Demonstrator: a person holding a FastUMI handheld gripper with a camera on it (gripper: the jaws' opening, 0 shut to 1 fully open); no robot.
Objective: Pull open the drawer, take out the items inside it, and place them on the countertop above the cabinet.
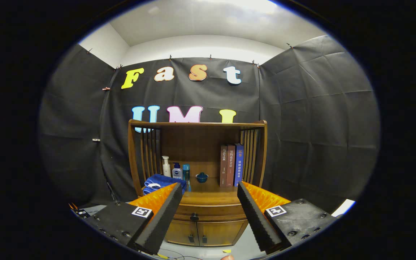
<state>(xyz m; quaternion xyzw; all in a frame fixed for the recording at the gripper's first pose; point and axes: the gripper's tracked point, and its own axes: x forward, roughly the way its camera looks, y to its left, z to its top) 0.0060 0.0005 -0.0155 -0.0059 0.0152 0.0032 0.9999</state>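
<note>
A wooden cabinet (208, 220) stands ahead of me with its drawer (211, 211) closed; a dark round knob (194, 217) sits at the drawer's middle, between and beyond my fingers. The countertop (209, 196) lies just above the drawer. My gripper (209, 189) is open and holds nothing, well short of the cabinet. What lies inside the drawer is hidden.
On the countertop, under a wooden shelf frame (197, 124), stand three books (230, 165), a small blue lidded bowl (202, 177), a few bottles (174, 169) and a folded blue towel (163, 181). Two lower doors (202, 233) sit below the drawer. Cables lie on the floor.
</note>
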